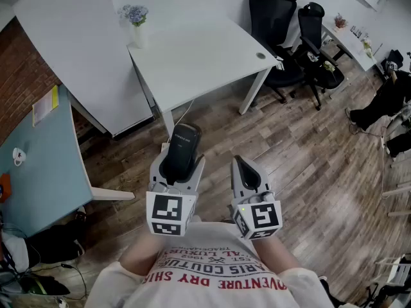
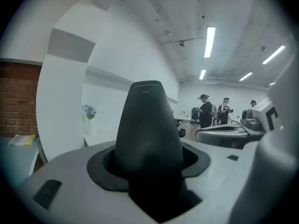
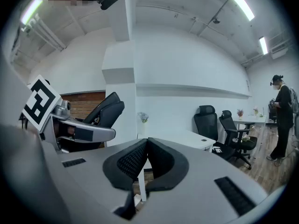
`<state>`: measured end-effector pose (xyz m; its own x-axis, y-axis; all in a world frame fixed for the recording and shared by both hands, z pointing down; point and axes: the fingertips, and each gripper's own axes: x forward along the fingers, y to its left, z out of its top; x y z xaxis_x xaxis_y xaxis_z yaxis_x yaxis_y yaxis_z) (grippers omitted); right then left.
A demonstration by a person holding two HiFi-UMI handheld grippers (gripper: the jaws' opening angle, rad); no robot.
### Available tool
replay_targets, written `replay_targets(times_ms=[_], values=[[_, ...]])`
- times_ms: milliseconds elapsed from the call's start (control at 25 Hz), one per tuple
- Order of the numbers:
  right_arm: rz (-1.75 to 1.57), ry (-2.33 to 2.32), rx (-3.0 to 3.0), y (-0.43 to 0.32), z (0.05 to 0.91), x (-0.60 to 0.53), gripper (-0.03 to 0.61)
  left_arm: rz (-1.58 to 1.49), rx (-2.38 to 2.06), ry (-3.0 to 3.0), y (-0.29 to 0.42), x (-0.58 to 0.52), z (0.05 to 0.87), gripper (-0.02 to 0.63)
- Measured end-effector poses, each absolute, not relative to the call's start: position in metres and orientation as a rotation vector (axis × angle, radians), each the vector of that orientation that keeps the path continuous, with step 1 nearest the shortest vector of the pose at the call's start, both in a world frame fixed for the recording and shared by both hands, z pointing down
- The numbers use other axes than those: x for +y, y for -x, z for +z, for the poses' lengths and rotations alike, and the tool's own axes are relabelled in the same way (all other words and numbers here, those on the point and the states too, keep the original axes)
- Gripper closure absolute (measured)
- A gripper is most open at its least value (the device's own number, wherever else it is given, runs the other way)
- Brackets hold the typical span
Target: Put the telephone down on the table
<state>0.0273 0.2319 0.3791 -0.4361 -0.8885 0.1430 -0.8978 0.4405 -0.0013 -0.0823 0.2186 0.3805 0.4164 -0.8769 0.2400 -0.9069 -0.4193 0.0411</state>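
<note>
Your left gripper (image 1: 180,161) is clamped on the black telephone (image 1: 185,140), held upright in the air above the wooden floor (image 1: 302,172). Your right gripper (image 1: 246,170) is closed and empty just beside it. The white worktop (image 1: 199,56) lies ahead.

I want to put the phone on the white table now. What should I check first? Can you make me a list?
1. Phone held tight: ok. The left gripper has its jaws closed on the telephone.
2. Other gripper out of the way: ok. The right gripper is shut, holds nothing and sits beside the left one.
3. Room on the table: ok. Most of the white table is bare.
4. Flowers safe: ok. The vase of flowers stands at the table's far left corner, away from the middle.
5. Phone above the table: not ok. It looks to be held short of the near edge, over the wooden floor.
6. Cord trailing from the phone: cannot tell.
</note>
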Motion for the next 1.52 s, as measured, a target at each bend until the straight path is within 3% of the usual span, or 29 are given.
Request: replay_targets(times_ms=[880, 1520], values=[[0.267, -1.619, -2.501, -0.036, 0.415, 0.210, 0.554, 0.342, -1.523, -2.454, 0.089, 0.199, 0.421, 0.325], [0.259, -1.390, -2.638, -0.108, 0.418, 0.059, 0.554, 0.367, -1.724, -2.283, 0.021, 0.072, 0.422, 0.324]])
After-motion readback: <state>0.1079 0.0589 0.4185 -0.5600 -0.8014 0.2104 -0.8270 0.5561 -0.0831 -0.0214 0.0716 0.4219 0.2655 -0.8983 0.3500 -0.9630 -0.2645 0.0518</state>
